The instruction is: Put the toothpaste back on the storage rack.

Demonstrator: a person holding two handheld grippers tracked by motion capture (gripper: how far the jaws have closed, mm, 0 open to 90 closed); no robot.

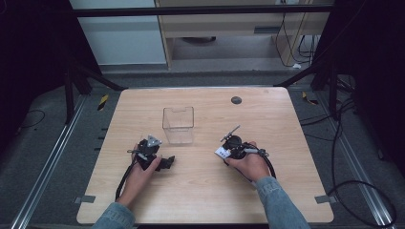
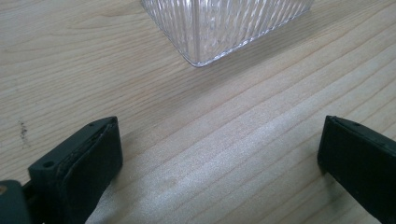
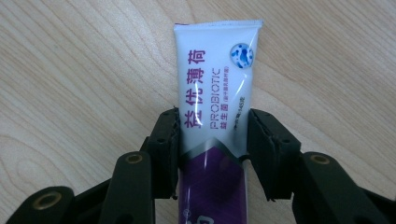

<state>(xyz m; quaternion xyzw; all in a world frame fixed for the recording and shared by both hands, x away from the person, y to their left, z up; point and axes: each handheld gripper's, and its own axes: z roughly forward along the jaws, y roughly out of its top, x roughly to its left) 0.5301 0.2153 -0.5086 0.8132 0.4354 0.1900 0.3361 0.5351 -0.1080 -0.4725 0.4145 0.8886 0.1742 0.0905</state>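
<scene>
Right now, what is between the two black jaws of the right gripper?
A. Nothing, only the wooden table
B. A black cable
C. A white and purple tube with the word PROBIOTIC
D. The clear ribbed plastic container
C: in the right gripper view, the right gripper has both jaws pressed against the sides of the white and purple tube, which lies on the wooden table.

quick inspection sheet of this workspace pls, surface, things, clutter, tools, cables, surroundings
surface: light wooden table, dark round spot near its far edge
things: clear ribbed container upright mid-table; white and purple tube lying flat
clutter: nothing seen
tools: left tool open, on the table near the container; right tool shut on the tube
cables: one trails from each tool; more loop on the floor at right
surroundings: black frame, grey floor, cabinet behind
</scene>
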